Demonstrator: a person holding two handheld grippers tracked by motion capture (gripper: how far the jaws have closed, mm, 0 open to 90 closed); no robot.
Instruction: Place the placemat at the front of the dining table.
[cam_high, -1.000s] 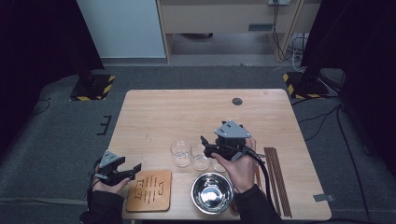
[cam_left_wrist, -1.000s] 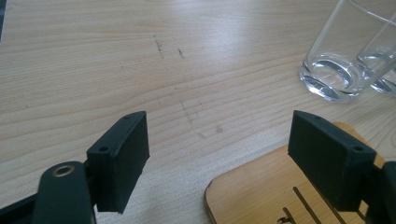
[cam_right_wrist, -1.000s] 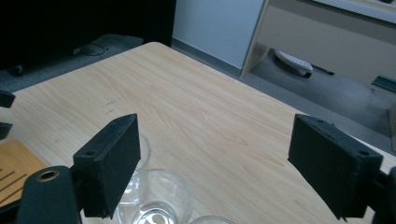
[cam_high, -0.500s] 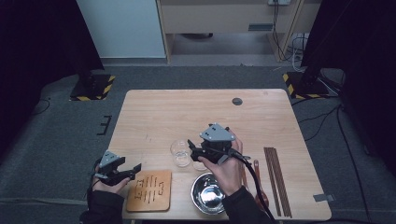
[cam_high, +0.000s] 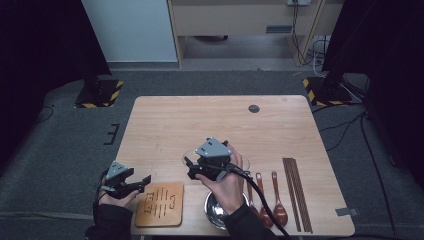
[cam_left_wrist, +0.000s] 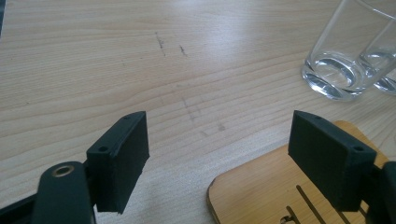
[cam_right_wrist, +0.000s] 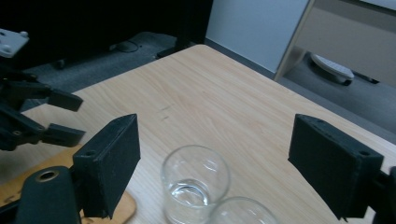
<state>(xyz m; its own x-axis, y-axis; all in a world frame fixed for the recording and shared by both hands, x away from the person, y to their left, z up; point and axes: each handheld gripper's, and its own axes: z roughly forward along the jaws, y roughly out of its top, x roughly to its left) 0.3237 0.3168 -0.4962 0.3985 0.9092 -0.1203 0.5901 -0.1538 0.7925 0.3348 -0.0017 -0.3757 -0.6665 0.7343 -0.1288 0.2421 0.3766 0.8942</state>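
now the table (cam_high: 165, 120) carries two glasses mid-front. right claw (cam_right_wrist: 212, 154), jaws wide and empty, has slid left over the nearer glass (cam_right_wrist: 195, 179); grab looks next. left claw (cam_left_wrist: 224, 154) released, idle over the wooden board (cam_left_wrist: 261, 196).

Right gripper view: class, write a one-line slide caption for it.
Open right gripper poised above two clear drinking glasses on the pale wooden table.

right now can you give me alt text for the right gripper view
The right gripper hangs with jaws wide open above two clear glasses: the nearer glass and a second glass, on a wooden table. The left gripper sits at far left.
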